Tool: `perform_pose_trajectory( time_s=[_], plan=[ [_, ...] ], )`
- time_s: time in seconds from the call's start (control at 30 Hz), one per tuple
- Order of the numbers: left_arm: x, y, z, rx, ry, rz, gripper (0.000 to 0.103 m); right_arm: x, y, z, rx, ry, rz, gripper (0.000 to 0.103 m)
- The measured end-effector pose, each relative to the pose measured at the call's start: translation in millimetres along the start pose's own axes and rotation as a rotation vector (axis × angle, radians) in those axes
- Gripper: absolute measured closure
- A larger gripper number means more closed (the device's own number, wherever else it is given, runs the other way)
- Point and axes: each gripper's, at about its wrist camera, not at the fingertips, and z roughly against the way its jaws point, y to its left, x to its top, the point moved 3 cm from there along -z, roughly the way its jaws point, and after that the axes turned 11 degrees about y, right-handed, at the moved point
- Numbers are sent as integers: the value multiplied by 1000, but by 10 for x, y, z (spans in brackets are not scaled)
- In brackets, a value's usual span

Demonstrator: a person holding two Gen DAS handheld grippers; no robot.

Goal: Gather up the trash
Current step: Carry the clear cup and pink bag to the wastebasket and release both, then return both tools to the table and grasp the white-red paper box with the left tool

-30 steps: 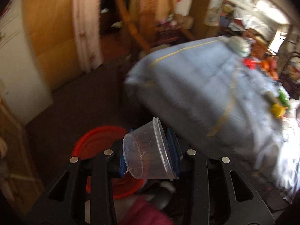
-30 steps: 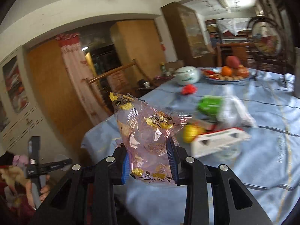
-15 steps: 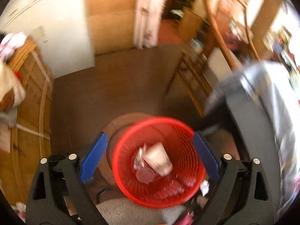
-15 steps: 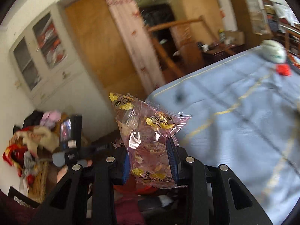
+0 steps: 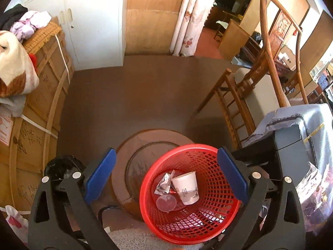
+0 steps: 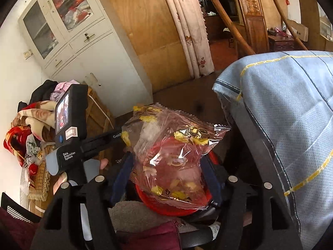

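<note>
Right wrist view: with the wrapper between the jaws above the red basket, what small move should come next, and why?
Probably finish opening the right hand-held gripper, whose jaws have just been opening: the plastic wrapper sits between them, over the red basket.

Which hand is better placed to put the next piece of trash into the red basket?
The right. The snack wrapper sits between its fingers, which have just been opening, above the red basket. The left gripper is open and empty.
</note>
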Motion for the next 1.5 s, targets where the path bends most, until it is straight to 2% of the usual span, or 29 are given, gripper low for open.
perform_pose_trajectory(
  time_s=[0.1, 0.23, 0.3, 0.33, 0.5, 0.67, 1.0, 1.3, 1.5],
  plan=[
    [-22, -24, -12, -4, 5, -6, 9, -6, -27, -18, 23, 13, -12, 34],
    [-37, -37, 67, 6, -28, -8, 9, -27, 35, -110, 12, 31, 22, 33],
    [-35, -24, 107, 19, -46, -2, 9, -31, 61, -178, 4, 55, 43, 20],
    [-31, -15, 115, 21, -51, 2, 9, -30, 62, -225, -4, 67, 43, 18],
    [-2, 56, 99, 32, -51, 36, 9, -21, 22, -333, 10, 89, 32, 17],
    [-3, 55, 52, 28, -31, 37, 9, 6, -45, -302, 3, 71, -7, 17],
    [-83, -69, 130, -9, -27, -11, 9, -100, -179, 106, -66, -39, -38, 16],
    [-267, -355, 443, -56, -87, -117, 9, -436, -351, 860, -246, -230, -78, 6],
    [-446, -605, 675, -90, -134, -211, 8, -798, -559, 1393, -323, -336, -153, 6]
  ],
)
